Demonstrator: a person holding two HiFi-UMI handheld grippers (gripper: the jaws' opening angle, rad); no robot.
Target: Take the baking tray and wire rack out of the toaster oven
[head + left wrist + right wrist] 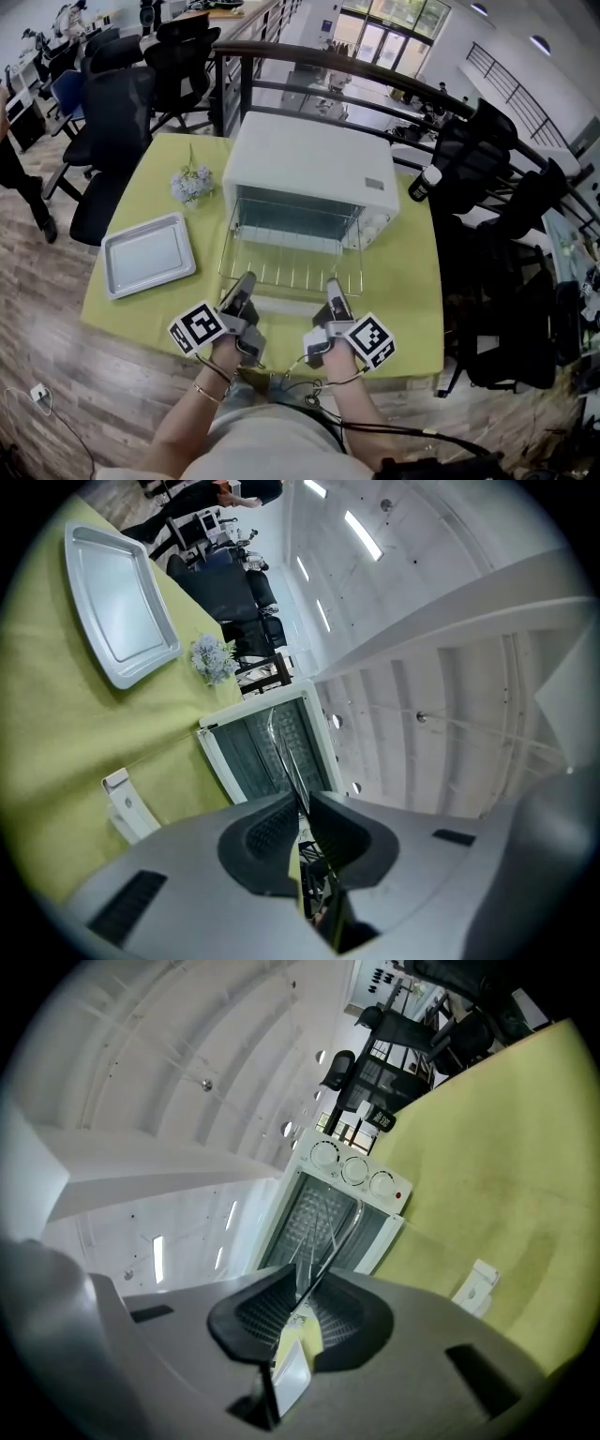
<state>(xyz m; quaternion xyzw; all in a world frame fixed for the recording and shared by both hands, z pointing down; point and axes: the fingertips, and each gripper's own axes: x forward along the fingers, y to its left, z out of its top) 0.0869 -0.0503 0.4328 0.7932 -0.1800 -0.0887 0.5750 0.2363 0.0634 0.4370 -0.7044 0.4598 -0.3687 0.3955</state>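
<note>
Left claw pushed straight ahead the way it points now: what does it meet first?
The left claw, clamped on the silver wire rack, points at the open mouth of the white toaster oven; likely that comes first, though depth is unclear.

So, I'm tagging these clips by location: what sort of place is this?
Probably an open-plan office or lab rather than a kitchen: black office chairs stand beside the green-covered table, and a dark railing runs behind the toaster oven, with a lower floor beyond.

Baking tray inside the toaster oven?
No, the baking tray lies on the table, left of the toaster oven.
</note>
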